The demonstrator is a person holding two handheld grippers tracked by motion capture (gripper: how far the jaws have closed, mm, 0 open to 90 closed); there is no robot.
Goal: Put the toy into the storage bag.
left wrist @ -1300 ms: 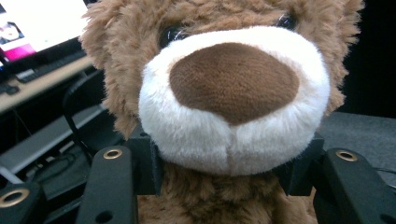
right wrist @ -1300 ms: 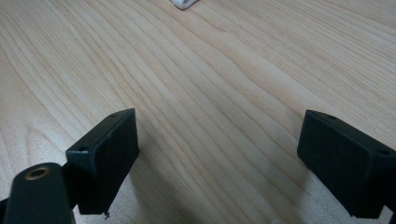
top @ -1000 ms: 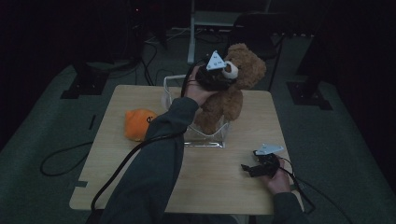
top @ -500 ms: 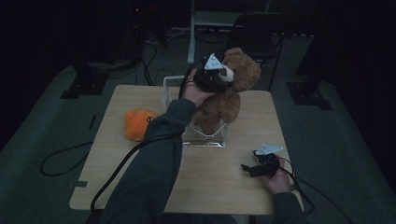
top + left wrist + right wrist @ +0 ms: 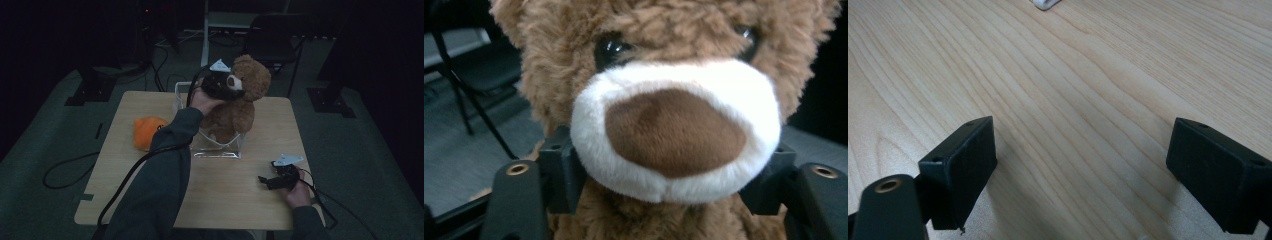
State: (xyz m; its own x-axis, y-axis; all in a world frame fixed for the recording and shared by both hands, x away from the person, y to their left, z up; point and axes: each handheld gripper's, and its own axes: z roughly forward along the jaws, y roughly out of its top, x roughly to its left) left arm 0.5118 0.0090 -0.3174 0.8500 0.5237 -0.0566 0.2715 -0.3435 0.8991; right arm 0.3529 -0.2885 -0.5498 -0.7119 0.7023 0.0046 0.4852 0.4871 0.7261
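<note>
Dark room, pale wooden table [image 5: 150, 175]: a teddy bear [image 5: 240, 102] stands in a clear box [image 5: 220, 147] at the far middle of the table.

Reaching forward across the table on a long sleeved arm, the left hand [image 5: 200, 100] holds the left hand-held gripper [image 5: 227, 86] level at the bear's face. That bear is brown and shaggy, with glossy dark eyes, a white muzzle and a brown nose, upright with its lower body inside the box. In the left gripper view its muzzle [image 5: 674, 130] sits between the jaws, which have just been opening; whether the pads press on the fur I cannot tell. An orange soft toy [image 5: 147, 131] lies left of the box. Near the table's right front, the right hand-held gripper [image 5: 267, 180] rests low, jaws wide apart over bare wood, holding nothing.
</note>
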